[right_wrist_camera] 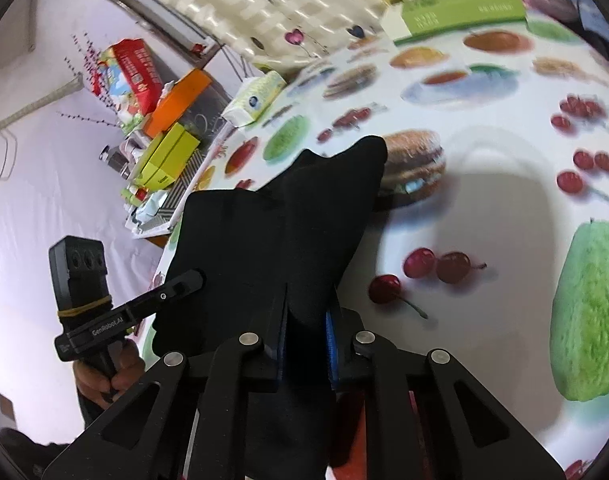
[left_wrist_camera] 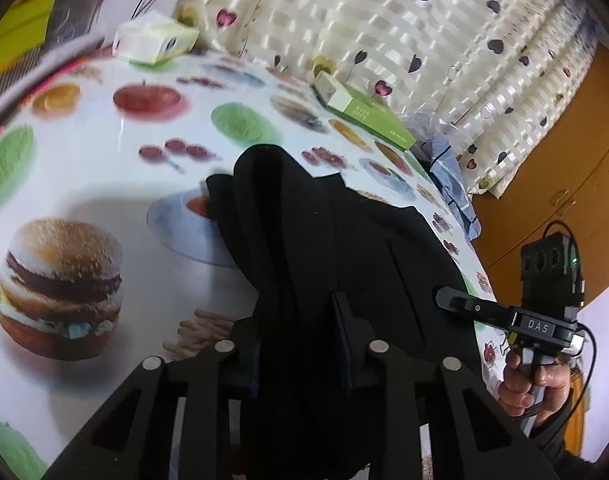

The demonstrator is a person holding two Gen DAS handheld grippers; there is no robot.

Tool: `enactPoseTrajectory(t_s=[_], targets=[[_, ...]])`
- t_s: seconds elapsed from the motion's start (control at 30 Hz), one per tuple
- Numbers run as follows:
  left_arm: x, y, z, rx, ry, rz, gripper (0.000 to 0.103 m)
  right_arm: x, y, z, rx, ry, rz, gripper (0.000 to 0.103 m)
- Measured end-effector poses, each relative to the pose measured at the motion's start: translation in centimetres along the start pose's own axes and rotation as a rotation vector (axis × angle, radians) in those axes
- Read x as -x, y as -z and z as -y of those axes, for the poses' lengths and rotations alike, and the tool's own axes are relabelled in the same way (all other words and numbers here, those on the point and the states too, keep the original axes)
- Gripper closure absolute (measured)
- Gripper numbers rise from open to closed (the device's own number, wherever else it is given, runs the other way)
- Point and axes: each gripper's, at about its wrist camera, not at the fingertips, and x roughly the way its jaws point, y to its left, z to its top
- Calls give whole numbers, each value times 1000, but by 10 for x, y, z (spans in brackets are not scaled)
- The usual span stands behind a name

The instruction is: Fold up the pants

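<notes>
Left wrist view shows the left gripper [left_wrist_camera: 300, 340] pinching a thick bunch of the black pants [left_wrist_camera: 324, 232], with cloth pressed between its two fingers. Right wrist view shows the right gripper [right_wrist_camera: 306, 332] also closed on the same dark cloth, between its blue pads [right_wrist_camera: 331, 340]. The pants lie bunched on the near part of the tablecloth [left_wrist_camera: 104, 152] with printed food, and one end reaches far toward the printed hamburger [right_wrist_camera: 416, 160]. A green box [left_wrist_camera: 368, 116] and a tissue pack [left_wrist_camera: 156, 40] stand well apart, at the far edge. I judge that the step in hand is taking hold of the garment at two places. The next move probably calls for lifting both hands together and spreading the cloth flat, without loosening either grip.
</notes>
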Motion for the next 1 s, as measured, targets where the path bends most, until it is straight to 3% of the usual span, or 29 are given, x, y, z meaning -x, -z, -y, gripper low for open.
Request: enactPoseTrajectory(t_s=[0.23,0.5,0.77,1.0], targets=[[13,-9,3,-43,-19,25,78,3,-8,-19,42,-21,25,88],[35,-42,-1,-95,-73,90,80,-17,-38,-54,116,-49,39,88],[45,-87,-35,-91,-130,144,80,-59,-82,-91,187,-71,32,88],[47,-122,-70,-76,-159,175,80,-98,-118,-101,201,-95,23,88]])
